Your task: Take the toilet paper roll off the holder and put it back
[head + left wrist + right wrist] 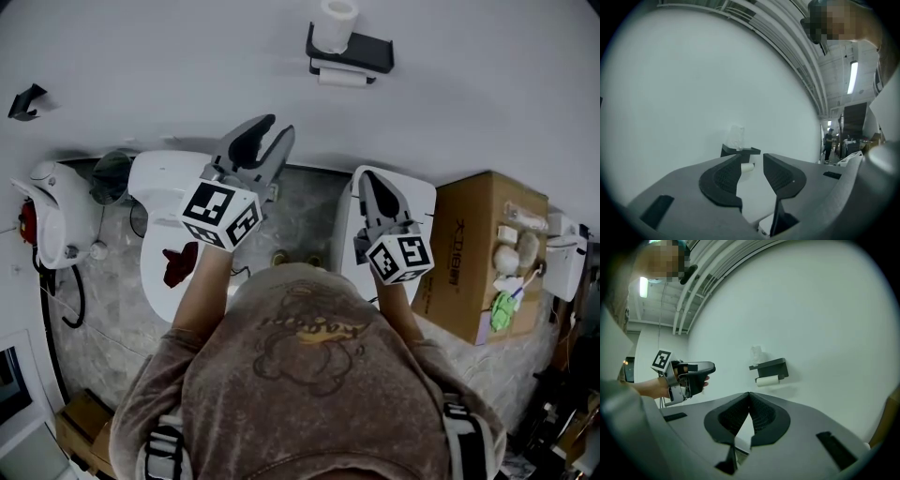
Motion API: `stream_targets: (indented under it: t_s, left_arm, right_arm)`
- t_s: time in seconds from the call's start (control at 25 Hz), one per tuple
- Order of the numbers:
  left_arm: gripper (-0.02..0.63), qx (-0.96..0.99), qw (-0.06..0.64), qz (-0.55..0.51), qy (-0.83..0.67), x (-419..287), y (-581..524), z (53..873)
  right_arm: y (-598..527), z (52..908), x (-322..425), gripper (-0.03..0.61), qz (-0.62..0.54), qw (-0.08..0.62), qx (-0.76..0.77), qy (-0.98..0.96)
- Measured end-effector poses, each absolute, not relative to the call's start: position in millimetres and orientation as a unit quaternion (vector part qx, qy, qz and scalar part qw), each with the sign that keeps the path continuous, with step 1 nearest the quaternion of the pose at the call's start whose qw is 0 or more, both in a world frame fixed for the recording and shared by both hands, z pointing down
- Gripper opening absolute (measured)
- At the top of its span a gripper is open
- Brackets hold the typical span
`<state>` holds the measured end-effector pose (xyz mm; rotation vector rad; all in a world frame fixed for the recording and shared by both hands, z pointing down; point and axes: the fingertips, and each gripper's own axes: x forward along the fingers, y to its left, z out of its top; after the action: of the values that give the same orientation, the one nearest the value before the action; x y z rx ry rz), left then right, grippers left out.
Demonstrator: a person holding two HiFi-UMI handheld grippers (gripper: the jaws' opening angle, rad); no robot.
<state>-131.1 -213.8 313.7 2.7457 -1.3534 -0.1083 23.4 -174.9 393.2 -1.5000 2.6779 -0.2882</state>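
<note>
Hanging beneath the black holder (366, 52) on the white wall, the toilet paper roll (342, 79) sits horizontal in its mount. A white cylinder (337, 21) stands upright on the holder's top shelf.

Left hand-held gripper (272, 136): pointed level at the wall, jaws parted, nothing between the pads. In the left gripper view the roll shows through the gap between the jaws, far beyond the fingertips and well apart from them. No contact with roll or holder.

Right hand-held gripper (370, 183): also level and aimed at the wall, jaws closed tip to tip, gripping nothing. In the right gripper view the roll and holder lie above the fingertips and slightly to the right, well apart from them; the left hand-held gripper appears off to the left, nearer the camera than the wall.

In the head view the holder is ahead of both hand-held grippers, roughly between their lines of aim. A white toilet (159, 187) is below the left one. A cardboard box (478, 253) stands at the right.
</note>
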Motion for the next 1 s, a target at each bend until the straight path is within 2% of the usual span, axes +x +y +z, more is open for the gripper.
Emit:
stream_targets:
  t_s: [0.2,0.32,1.0]
  left_arm:
    - [0.275,0.9,0.011,-0.03,-0.435,-121,-244,299]
    - [0.33,0.898,-0.006,-0.025,-0.439,-116,-270,290]
    - [0.337,0.892,-0.025,0.016,-0.45,-71,-393,282]
  right_arm:
    - [-177,396,32,-0.002,-0.094,0.028,-0.491,0.866]
    - [-180,396,41,-0.002,-0.093,0.03,-0.498,0.861]
    - [-180,402,87,-0.002,-0.097,0.028,-0.538,0.837]
